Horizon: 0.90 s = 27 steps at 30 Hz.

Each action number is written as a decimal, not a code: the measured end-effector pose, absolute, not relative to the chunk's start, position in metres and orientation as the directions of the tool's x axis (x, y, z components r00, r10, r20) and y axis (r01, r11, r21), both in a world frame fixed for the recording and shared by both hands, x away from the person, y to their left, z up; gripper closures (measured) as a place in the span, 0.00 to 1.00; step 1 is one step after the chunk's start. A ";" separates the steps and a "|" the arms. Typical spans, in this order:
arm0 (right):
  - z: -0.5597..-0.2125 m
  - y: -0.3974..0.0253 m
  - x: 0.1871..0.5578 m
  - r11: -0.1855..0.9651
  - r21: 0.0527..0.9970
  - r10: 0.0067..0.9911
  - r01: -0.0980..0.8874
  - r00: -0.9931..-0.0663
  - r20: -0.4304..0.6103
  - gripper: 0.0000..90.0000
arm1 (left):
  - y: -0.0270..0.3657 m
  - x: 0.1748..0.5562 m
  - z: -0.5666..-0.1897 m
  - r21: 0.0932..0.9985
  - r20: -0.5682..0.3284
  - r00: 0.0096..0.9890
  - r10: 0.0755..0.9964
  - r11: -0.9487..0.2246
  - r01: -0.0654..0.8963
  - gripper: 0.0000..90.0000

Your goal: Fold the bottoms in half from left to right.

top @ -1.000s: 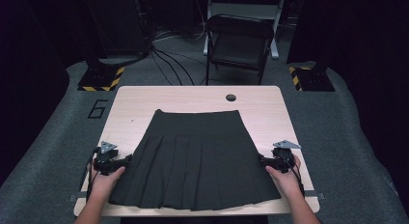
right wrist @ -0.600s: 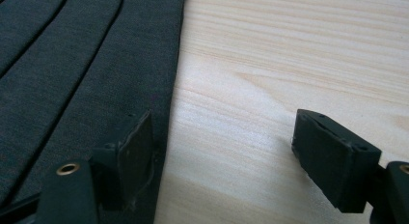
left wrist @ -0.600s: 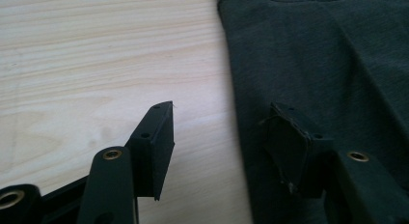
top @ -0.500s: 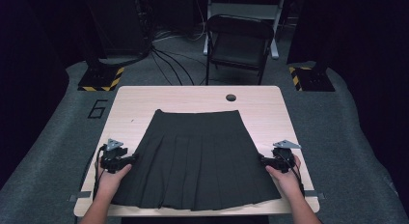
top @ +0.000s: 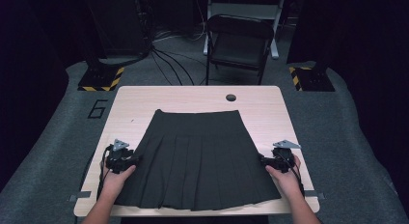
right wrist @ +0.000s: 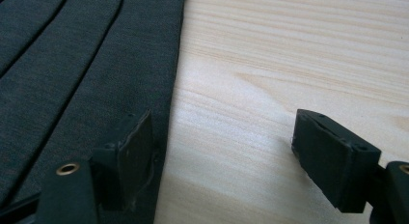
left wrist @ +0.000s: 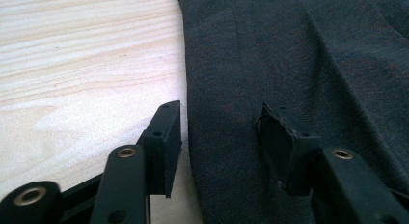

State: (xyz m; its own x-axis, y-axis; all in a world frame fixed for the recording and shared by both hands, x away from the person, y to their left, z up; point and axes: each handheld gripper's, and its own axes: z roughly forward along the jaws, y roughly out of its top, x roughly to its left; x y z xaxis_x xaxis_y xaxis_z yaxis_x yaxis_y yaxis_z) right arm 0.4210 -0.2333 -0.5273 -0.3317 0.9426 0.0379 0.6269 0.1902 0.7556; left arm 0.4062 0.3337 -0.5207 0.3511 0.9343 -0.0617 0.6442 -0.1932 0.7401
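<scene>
Now my left gripper has slid onto the skirt; both grippers, right gripper too, gape astride its edges.

A pale wood counter stands on grey carpet in a dark room. Behind it sits a black folding chair. Cables trail across the floor; yellow-black striped bases flank it.

overhead forward-down, gripper views close, sharing skirt
</scene>
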 end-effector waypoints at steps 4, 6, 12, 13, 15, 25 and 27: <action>-0.527 -0.233 0.421 0.190 0.756 0.943 0.627 -0.332 0.038 0.24 | 0.334 0.406 -0.522 0.738 -0.073 0.347 0.935 -0.183 0.649 0.60; -0.527 -0.233 0.421 0.190 0.755 0.943 0.627 -0.332 0.039 0.24 | 0.333 0.405 -0.523 0.745 -0.070 0.346 0.936 -0.181 0.642 0.62; -0.527 -0.233 0.421 0.189 0.756 0.943 0.627 -0.331 0.040 0.24 | 0.332 0.404 -0.523 0.750 -0.065 0.353 0.933 -0.188 0.634 0.71; -0.527 -0.233 0.421 0.190 0.755 0.943 0.627 -0.332 0.039 0.24 | 0.332 0.404 -0.523 0.750 -0.066 0.354 0.933 -0.188 0.634 0.73; -0.527 -0.233 0.421 0.190 0.755 0.943 0.627 -0.332 0.039 0.24 | 0.332 0.404 -0.522 0.743 -0.072 0.357 0.931 -0.189 0.642 0.75; -0.527 -0.233 0.421 0.190 0.755 0.943 0.627 -0.332 0.039 0.24 | 0.332 0.403 -0.520 0.747 -0.095 0.361 0.928 -0.173 0.641 0.89; -0.527 -0.233 0.421 0.190 0.755 0.943 0.627 -0.332 0.039 0.24 | 0.332 0.403 -0.520 0.754 -0.098 0.358 0.929 -0.165 0.635 0.90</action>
State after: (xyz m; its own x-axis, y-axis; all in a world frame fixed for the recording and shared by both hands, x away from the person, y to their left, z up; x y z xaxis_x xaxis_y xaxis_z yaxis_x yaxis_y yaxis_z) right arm 0.4209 -0.2334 -0.5272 -0.3319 0.9425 0.0386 0.6271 0.1899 0.7554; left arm 0.4028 0.3317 -0.5200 0.3578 0.9286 -0.0984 0.6353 -0.1648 0.7545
